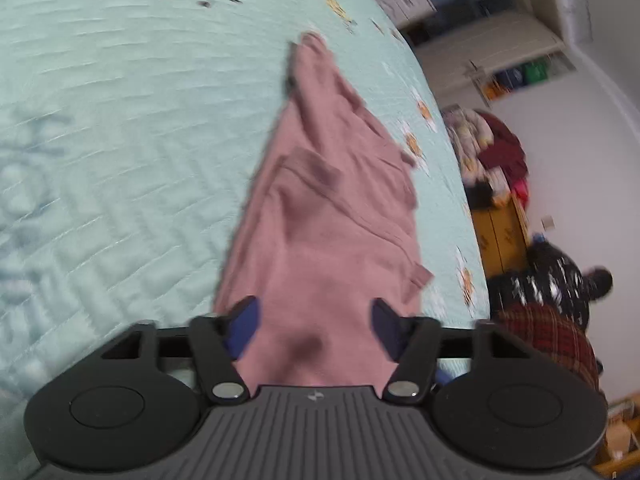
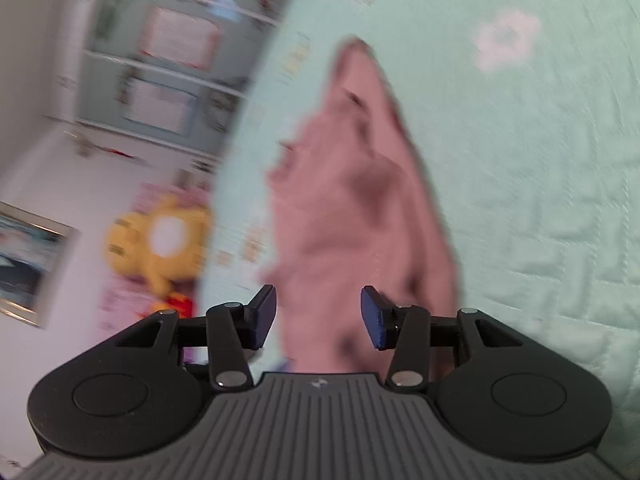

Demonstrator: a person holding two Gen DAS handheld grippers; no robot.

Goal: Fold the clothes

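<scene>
A pink garment (image 1: 332, 200) lies stretched in a long crumpled strip on the mint green quilted bedspread (image 1: 120, 120). My left gripper (image 1: 316, 312) stands open over its near end, blue pads wide apart with the cloth running between and under them. The right wrist view shows the same pink garment (image 2: 360, 200) on the bedspread (image 2: 540, 160), narrowing to a point far away. My right gripper (image 2: 318, 300) is open too, with cloth lying between its fingers and not pinched. Both views are blurred.
The bed edge curves along the right of the left wrist view, beyond it a clothes pile (image 1: 492, 152), a yellow cabinet (image 1: 500, 232) and red plaid fabric (image 1: 552, 336). The right wrist view shows shelves (image 2: 168, 60) and a yellow plush toy (image 2: 156, 240) past the bed's left edge.
</scene>
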